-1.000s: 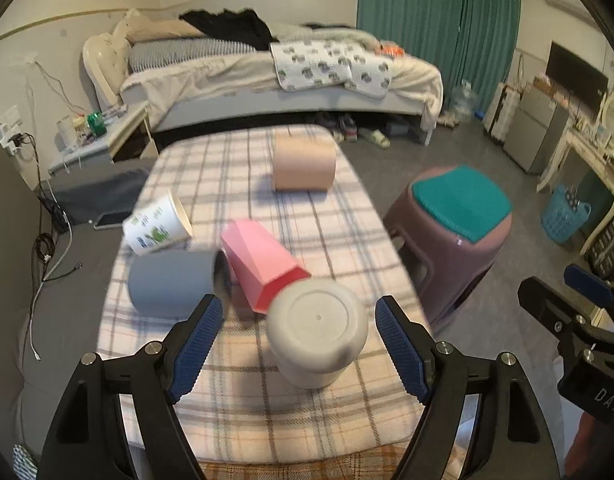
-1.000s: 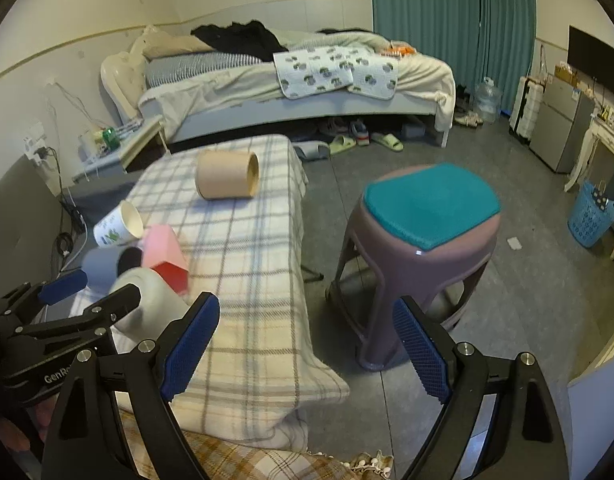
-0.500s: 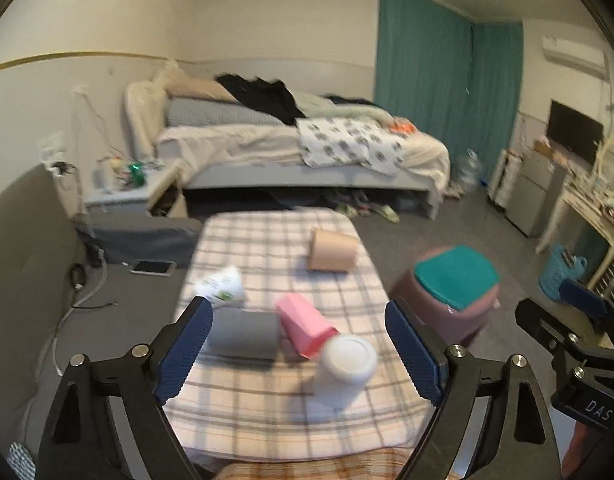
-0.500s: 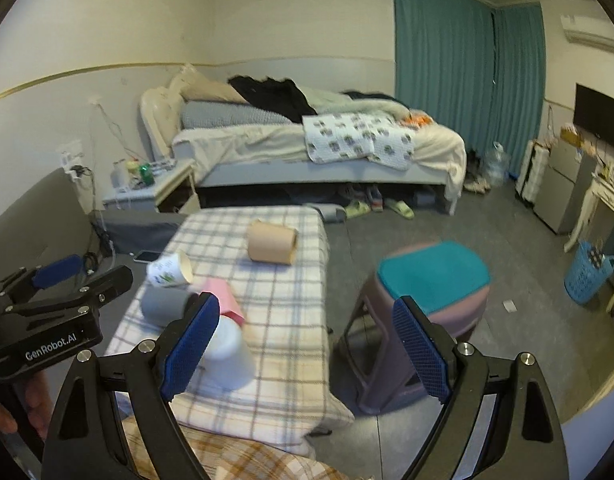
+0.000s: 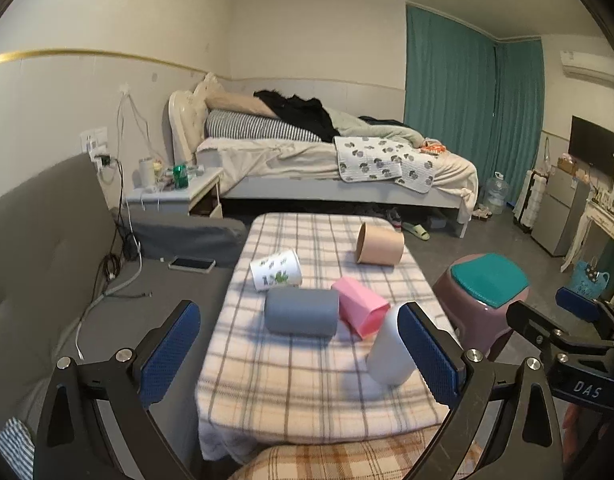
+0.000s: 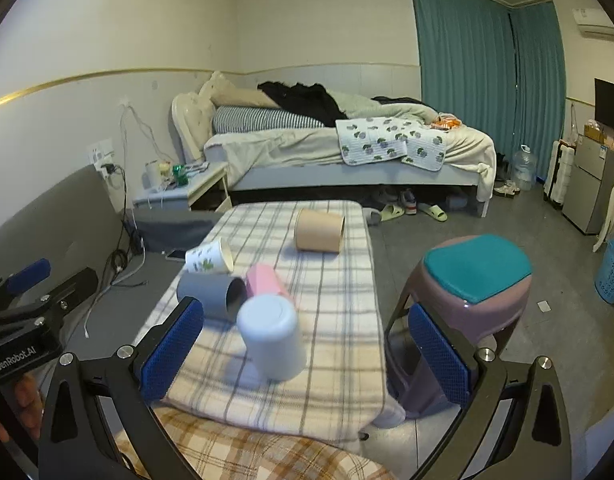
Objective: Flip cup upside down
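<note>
A white cup (image 6: 272, 337) stands upside down, base up, near the front of the plaid-covered table (image 6: 339, 320); it also shows in the left wrist view (image 5: 389, 354). Behind it lie a grey cup (image 5: 301, 311), a pink cup (image 5: 359, 306), a white leaf-print cup (image 5: 276, 270) and a tan cup (image 5: 379, 245), all on their sides. My left gripper (image 5: 299, 354) is open and empty, held back above the table's front. My right gripper (image 6: 303, 350) is open and empty, also drawn back from the white cup.
A purple stool with a teal seat (image 6: 473, 276) stands right of the table. A grey sofa (image 5: 47, 248) with a phone (image 5: 192, 265) and cables lies left. A bed (image 5: 327, 160) and a nightstand (image 5: 175, 194) stand behind. A plaid cloth (image 6: 247, 448) lies at the bottom edge.
Both grippers have pulled back and up from the table, so the cups look smaller and farther. The white cup stays base up where it stood.
</note>
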Demonstrator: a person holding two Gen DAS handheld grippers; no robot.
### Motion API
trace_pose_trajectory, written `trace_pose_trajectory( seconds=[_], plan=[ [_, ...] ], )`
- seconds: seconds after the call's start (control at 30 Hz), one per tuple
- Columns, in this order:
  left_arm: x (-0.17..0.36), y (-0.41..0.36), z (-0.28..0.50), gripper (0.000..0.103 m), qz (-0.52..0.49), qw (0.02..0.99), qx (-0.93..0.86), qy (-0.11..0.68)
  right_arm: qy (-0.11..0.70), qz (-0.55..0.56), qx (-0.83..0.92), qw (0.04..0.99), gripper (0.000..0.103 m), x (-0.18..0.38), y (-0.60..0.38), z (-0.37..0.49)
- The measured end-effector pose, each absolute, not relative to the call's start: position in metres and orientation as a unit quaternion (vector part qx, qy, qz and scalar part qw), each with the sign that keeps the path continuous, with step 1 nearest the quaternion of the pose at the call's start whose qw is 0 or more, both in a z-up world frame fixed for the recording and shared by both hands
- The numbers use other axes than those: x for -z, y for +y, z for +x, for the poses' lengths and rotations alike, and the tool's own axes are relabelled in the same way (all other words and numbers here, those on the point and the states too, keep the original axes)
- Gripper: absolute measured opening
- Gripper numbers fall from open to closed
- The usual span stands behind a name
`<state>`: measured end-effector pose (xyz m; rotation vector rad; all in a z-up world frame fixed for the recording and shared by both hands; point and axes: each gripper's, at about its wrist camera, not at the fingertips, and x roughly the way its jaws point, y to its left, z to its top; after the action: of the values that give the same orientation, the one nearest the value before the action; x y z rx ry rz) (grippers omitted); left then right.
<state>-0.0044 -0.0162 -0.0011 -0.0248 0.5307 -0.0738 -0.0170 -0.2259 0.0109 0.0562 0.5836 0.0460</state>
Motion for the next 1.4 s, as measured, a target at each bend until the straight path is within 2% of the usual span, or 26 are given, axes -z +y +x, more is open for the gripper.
trace_pose_trajectory(
  seconds=[1.4],
  plan=[
    [0.017, -0.014, -0.005, 0.102, -0.008, 0.959, 0.031, 0.281, 0.302, 0.022, -0.014, 0.953, 0.103, 0.006, -0.232, -0.012]
  ],
)
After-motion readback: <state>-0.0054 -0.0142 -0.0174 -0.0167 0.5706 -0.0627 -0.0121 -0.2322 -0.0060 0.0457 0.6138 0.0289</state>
